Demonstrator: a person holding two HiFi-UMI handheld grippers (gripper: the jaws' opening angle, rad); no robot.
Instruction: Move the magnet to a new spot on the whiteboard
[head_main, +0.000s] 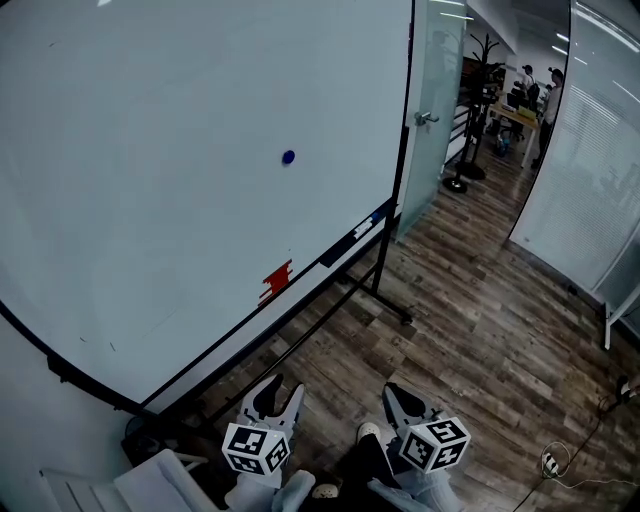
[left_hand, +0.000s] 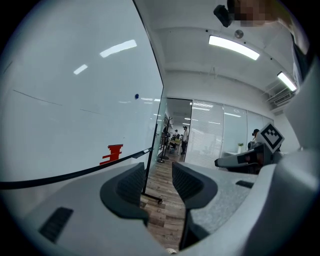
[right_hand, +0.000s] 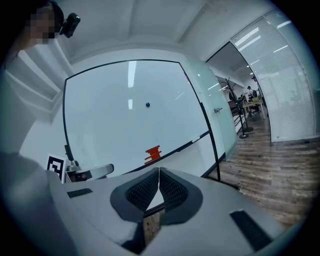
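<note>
A small round blue magnet (head_main: 288, 157) sticks to the big whiteboard (head_main: 150, 180), right of its middle. It also shows as a dot in the left gripper view, magnet (left_hand: 136, 96), and in the right gripper view, magnet (right_hand: 147, 104). Both grippers are held low near my body, well short of the board. My left gripper (head_main: 283, 390) is open, and its jaws (left_hand: 158, 172) have only floor between them. My right gripper (head_main: 398, 396) is shut, and its pads (right_hand: 159, 175) meet with nothing held.
A red eraser (head_main: 276, 281) and markers (head_main: 365, 226) lie on the board's tray. The board stands on a black wheeled frame (head_main: 385, 300) over wooden floor. A glass door (head_main: 435, 100) is to the right, with people at a desk (head_main: 530, 95) beyond. A white chair (head_main: 120, 485) is at bottom left.
</note>
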